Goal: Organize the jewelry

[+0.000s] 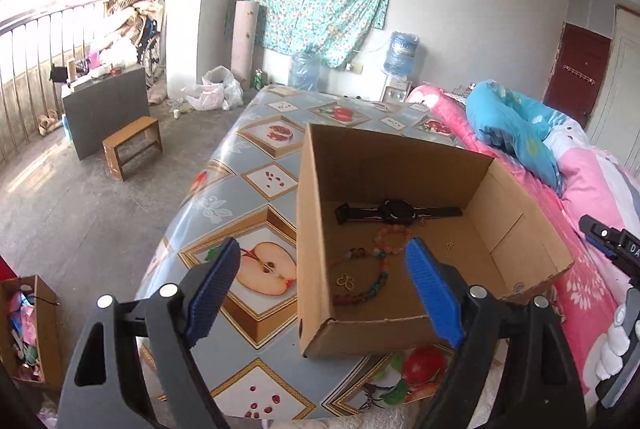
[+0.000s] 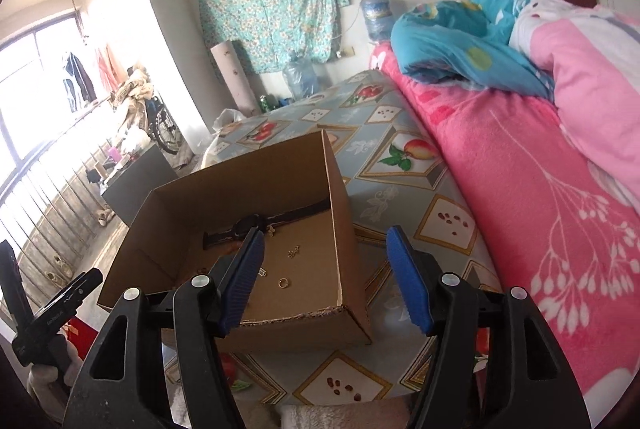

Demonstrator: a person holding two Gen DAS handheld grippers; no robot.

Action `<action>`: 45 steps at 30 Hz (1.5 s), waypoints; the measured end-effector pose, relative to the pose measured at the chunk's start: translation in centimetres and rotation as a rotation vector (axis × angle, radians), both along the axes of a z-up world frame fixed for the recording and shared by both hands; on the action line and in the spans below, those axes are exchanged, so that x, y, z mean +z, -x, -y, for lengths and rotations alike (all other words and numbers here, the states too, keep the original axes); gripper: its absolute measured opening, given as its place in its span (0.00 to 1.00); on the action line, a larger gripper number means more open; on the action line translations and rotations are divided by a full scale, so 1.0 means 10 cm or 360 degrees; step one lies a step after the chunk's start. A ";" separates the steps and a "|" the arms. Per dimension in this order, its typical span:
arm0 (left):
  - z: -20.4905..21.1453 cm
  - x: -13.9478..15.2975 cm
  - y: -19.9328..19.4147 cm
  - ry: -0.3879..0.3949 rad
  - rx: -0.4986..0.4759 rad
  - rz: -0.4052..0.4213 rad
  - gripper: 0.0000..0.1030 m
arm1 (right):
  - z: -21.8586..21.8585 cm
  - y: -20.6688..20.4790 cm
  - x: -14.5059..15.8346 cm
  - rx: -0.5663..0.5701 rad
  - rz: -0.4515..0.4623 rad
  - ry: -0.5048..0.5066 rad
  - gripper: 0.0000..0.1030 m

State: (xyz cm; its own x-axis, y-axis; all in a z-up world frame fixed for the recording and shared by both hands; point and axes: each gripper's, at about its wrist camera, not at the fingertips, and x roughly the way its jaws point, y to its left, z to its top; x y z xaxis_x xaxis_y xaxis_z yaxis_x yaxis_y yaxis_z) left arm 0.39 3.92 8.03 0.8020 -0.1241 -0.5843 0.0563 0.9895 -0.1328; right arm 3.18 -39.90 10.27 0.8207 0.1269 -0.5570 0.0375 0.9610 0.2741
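left tongs [image 1: 322,293] apart, empty | right tongs [image 2: 326,279] apart, empty | cardboard box [image 1: 508,197] on counter [image 1: 256,165]: watch [image 1: 394,210], bead bracelets [image 1: 376,269], ring [image 2: 283,282]

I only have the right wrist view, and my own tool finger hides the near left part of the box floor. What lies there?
Observer: A multicoloured bead bracelet lies on the floor of the box there.
Operator: Anything else near it?
Observer: A pale orange bead bracelet lies just beyond it, short of the watch.
Operator: Is the left tool holding anything?
Observer: No, the left tool is open and holds nothing.
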 end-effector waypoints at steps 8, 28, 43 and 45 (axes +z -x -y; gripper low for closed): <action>0.20 0.09 0.37 -0.0155 0.0008 0.0091 0.95 | -0.26 0.41 0.08 0.0058 0.0257 0.0163 0.81; 0.69 -0.33 0.29 -0.0144 -0.0047 -0.0294 0.95 | -0.45 0.27 -0.43 0.0097 -0.0130 0.0201 0.87; 0.65 -0.44 0.10 -0.0191 0.0080 -0.0442 0.95 | -0.74 0.11 -0.57 0.0238 -0.0317 0.0204 0.87; 0.67 -0.45 0.09 -0.0190 0.0080 -0.0451 0.95 | -0.74 0.09 -0.57 0.0252 -0.0322 0.0185 0.87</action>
State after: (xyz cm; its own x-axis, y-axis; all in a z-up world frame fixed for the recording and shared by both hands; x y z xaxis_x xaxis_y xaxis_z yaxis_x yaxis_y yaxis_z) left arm -0.49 -2.76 3.50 0.6086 -0.0054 -0.7934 -0.0158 0.9997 -0.0189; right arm 2.30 -32.54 4.57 0.6666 0.1700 -0.7258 -0.0727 0.9838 0.1637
